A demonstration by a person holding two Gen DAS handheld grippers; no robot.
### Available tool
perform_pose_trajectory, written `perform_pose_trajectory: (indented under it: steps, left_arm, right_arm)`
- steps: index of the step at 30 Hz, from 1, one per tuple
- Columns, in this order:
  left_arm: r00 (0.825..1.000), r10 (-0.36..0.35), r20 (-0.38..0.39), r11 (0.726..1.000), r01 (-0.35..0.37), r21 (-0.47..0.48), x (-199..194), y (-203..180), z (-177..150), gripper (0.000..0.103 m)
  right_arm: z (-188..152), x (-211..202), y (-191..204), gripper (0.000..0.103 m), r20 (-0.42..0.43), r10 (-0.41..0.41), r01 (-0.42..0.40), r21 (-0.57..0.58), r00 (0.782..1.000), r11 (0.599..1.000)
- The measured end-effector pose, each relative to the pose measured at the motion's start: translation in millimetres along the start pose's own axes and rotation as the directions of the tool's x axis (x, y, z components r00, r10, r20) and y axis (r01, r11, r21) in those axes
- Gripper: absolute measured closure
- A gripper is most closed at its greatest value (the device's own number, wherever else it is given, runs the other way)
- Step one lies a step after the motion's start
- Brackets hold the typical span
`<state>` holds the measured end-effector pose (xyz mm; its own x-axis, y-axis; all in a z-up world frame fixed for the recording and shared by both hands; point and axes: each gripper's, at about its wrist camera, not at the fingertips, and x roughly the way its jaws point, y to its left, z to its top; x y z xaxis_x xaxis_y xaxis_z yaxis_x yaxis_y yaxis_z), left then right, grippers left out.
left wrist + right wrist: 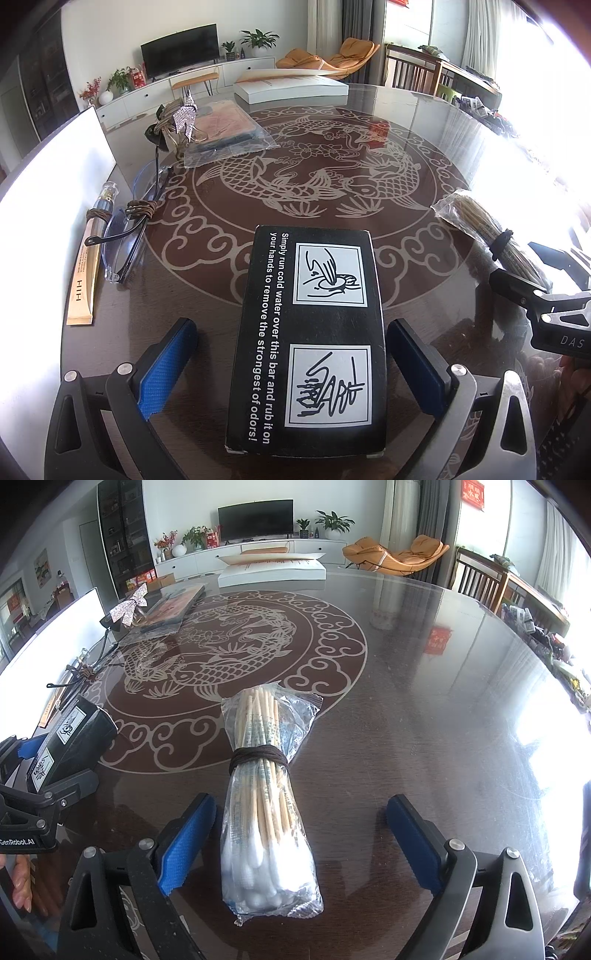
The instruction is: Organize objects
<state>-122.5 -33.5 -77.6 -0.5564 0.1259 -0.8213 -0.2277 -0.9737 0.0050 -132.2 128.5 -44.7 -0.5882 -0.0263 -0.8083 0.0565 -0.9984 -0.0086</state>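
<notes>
A black box (310, 339) with white printing and two hand-washing drawings lies flat on the dark glass table (424, 122). It sits between the fingers of my left gripper (291, 325), which is open. The left pad (170, 365) stands clear of the box and the right pad (417, 365) is right at its edge. In the right wrist view a bagged bundle of cotton swabs (266, 805), tied with a dark band, lies between the fingers of my open right gripper (301, 805), nearer the left pad (188, 845) and touched by neither.
Along the table's left side lie glasses (125, 236), a small bottle (101, 206), a tan slim box (83, 280), a sparkly bow (186, 114) and a clear bag with a pink item (229, 133). A white box (291, 86) sits at the far edge. Chairs stand beyond on the right.
</notes>
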Motion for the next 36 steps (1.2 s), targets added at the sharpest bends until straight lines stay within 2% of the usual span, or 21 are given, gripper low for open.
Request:
perform_pose_trajectory:
  steps: [36]
  left_arm:
    - [1.000, 0.001, 0.001, 1.000, -0.001, -0.001, 0.6, -0.1, 0.1, 0.000]
  right_arm:
    - [-0.2, 0.1, -0.6, 0.007, -0.001, -0.001, 0.001, 0.000, 1.000, 1.000]
